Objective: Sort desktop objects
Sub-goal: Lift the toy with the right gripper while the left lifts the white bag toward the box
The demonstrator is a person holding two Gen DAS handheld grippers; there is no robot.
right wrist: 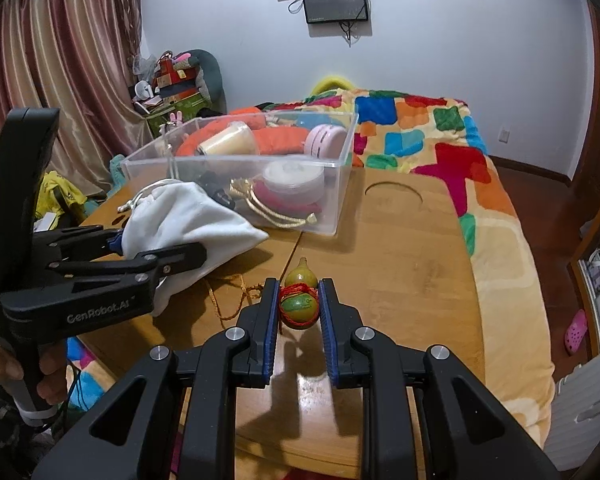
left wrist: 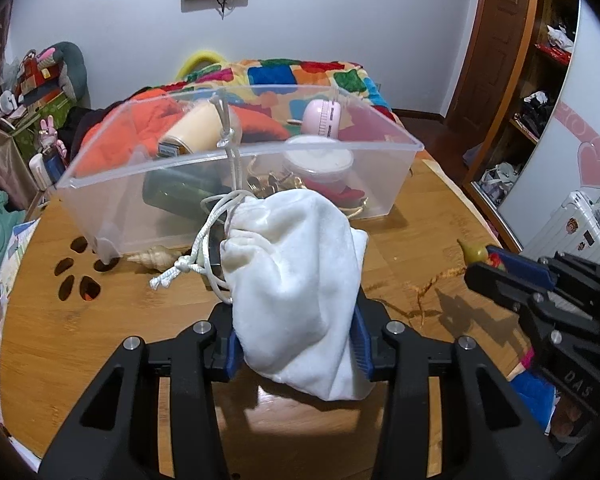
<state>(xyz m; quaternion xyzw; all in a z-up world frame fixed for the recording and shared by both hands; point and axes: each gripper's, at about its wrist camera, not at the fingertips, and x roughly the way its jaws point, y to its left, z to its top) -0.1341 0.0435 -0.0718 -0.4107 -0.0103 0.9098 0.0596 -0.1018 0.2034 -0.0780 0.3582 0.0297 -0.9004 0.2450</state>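
My left gripper (left wrist: pixel 298 312) is shut on a white drawstring pouch (left wrist: pixel 296 288), held a little above the wooden table in front of a clear plastic bin (left wrist: pixel 240 152). The pouch also shows in the right wrist view (right wrist: pixel 184 216), between the left gripper's fingers (right wrist: pixel 180 256). My right gripper (right wrist: pixel 299 300) is shut on a small green gourd charm (right wrist: pixel 299 302) tied with red cord; its orange cord (right wrist: pixel 224 300) trails on the table. In the left wrist view the gourd (left wrist: pixel 476 252) shows at the right gripper's tip (left wrist: pixel 496 268).
The bin (right wrist: pixel 340 168) holds a cream cup (left wrist: pixel 198 132), a pink round device (left wrist: pixel 322 118), a lidded tub (left wrist: pixel 320 160) and a dark bottle (left wrist: pixel 176 196). A seashell (left wrist: pixel 154 258) lies before the bin. A colourful blanket (right wrist: pixel 440 140) lies behind the round table (right wrist: pixel 412 264).
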